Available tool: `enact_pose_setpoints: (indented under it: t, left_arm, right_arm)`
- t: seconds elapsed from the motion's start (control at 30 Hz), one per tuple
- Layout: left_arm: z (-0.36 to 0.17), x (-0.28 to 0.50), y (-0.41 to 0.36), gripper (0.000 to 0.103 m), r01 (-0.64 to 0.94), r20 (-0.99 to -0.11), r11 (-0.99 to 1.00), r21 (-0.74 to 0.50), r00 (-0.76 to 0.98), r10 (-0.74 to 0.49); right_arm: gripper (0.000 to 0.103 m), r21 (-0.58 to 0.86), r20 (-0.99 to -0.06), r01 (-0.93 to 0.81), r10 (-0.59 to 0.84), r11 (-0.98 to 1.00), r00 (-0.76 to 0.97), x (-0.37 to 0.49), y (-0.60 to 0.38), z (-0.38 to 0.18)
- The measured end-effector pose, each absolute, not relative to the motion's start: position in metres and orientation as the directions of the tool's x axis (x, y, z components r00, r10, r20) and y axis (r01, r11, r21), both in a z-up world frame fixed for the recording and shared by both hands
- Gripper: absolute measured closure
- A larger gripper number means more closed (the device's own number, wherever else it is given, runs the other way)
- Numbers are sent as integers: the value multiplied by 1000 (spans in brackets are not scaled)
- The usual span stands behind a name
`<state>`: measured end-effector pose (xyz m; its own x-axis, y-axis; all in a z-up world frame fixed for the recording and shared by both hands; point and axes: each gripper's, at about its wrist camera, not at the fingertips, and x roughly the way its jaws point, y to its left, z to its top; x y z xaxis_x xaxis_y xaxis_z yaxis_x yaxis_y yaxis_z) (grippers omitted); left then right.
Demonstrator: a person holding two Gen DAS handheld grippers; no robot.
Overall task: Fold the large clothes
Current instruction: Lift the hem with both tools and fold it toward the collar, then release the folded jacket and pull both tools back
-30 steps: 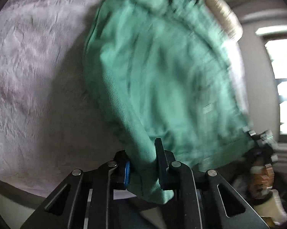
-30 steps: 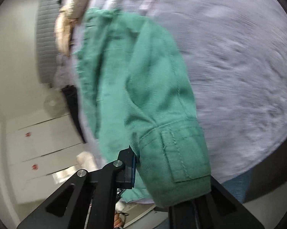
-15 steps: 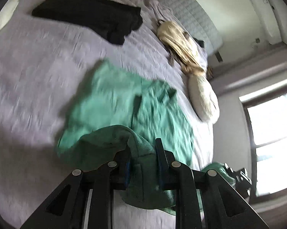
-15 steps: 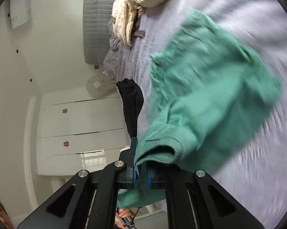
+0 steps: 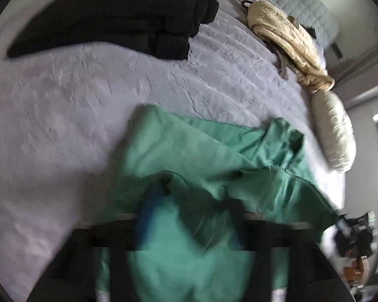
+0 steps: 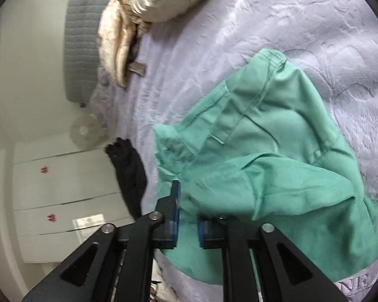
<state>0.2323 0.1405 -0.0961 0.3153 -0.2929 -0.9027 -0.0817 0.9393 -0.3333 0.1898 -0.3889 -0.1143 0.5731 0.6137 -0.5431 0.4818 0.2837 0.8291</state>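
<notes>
A green garment (image 5: pixel 214 156) lies crumpled on the lilac bedspread (image 5: pixel 63 105); it also shows in the right wrist view (image 6: pixel 277 151), with its seams and a pocket up. My left gripper (image 5: pixel 189 201) is blurred; its fingers stand apart with green cloth lying loose between and over them. My right gripper (image 6: pixel 186 201) is open at the garment's near edge, cloth lying slack between the blue pads (image 6: pixel 175 209). The right gripper also shows at the left wrist view's right edge (image 5: pixel 352 234).
A folded black garment (image 5: pixel 118 17) lies at the far left of the bed. A beige knitted garment (image 5: pixel 287 37) and a cream pillow (image 5: pixel 332 128) lie at the head end. A white wardrobe (image 6: pixel 58 183) and a fan (image 6: pixel 84 130) stand beside the bed.
Both grippers brought the garment down onto the bed and opened, letting go of the cloth. The garment now lies bunched on the bedspread.
</notes>
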Motion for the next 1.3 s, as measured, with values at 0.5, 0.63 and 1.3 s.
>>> enact_pose_setpoints:
  t: [0.5,0.63,1.3]
  left_arm:
    - [-137,213,153,16,-69,-951,990,-123,295,-98]
    - [-152,209,150,16,-41,-962,999,15,272,25]
    - [-177,145,159,66,44,-964,988,-150,215,-156]
  right_arm:
    - [99,373,-919,451,256,811,300,204,-394,-130]
    - [96,242,-952,408,135,880,274,204,-389,-141]
    - [93,391,-913,386,301,835,274,101,-346,-131]
